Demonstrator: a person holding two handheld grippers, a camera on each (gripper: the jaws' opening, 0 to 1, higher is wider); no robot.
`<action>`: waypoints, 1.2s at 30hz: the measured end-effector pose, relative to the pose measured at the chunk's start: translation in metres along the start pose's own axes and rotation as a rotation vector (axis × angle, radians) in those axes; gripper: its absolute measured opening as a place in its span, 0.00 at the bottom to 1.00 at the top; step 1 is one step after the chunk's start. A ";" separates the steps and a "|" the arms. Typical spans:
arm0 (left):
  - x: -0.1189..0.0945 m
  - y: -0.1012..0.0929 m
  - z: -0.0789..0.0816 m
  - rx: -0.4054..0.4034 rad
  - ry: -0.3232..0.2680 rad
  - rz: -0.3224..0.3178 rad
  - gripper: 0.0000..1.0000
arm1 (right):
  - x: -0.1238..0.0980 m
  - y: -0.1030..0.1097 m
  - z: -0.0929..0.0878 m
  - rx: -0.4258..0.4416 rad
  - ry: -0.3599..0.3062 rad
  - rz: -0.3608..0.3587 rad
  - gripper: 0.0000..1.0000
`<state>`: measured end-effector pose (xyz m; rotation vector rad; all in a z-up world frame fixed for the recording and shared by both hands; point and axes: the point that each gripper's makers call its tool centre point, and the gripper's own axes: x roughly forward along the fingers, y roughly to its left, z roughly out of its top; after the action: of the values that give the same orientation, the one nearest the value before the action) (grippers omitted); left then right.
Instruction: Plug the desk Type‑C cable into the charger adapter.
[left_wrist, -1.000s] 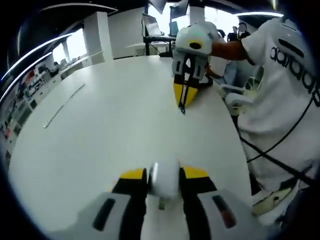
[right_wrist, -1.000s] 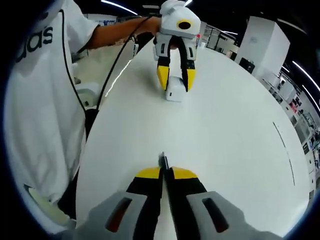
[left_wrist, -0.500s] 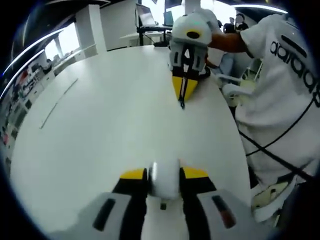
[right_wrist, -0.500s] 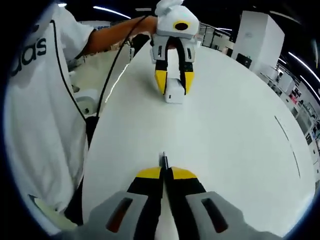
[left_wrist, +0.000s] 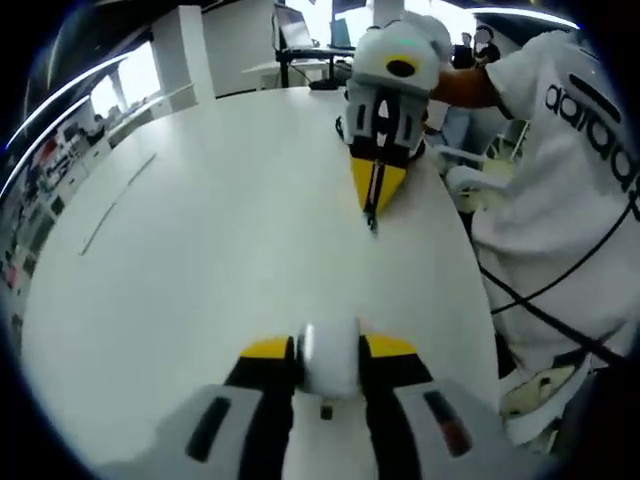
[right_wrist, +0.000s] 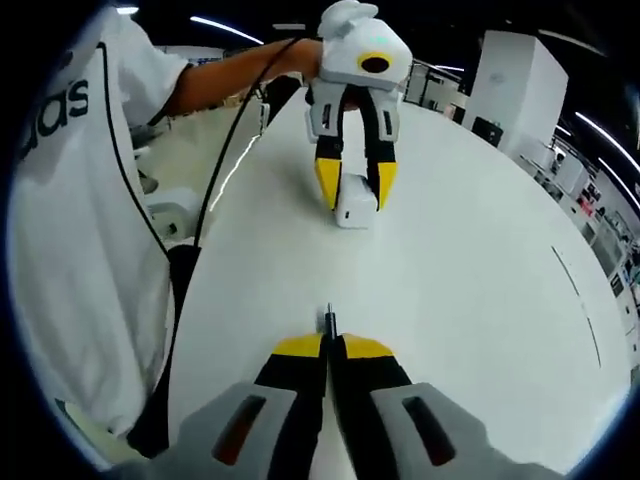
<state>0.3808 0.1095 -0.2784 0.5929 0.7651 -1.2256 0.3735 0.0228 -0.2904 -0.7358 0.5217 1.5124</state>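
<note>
White boxy charger adapter (left_wrist: 328, 358) sits pinched in left gripper (left_wrist: 328, 350). Right gripper (right_wrist: 329, 343) squeezes thin black Type-C cable plug (right_wrist: 329, 322), w/ round white table (right_wrist: 450, 280) under both.

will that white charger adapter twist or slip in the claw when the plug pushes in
Probably not much: the charger adapter looks rigid and sits clamped between the left claw jaws. Its smooth, rounded shell might pivot slightly, since the grip looks narrow.
</note>
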 end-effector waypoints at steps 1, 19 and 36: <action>0.001 -0.002 0.001 -0.001 0.005 0.000 0.25 | 0.001 0.001 0.001 0.001 -0.003 0.002 0.03; 0.011 -0.017 0.011 -0.012 -0.011 -0.054 0.25 | 0.017 0.013 0.028 0.017 -0.040 0.020 0.03; 0.011 -0.021 0.011 -0.006 -0.001 -0.049 0.25 | 0.026 0.013 0.041 0.028 -0.052 0.010 0.03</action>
<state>0.3646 0.0898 -0.2803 0.5716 0.7858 -1.2680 0.3551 0.0687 -0.2821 -0.6716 0.5072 1.5265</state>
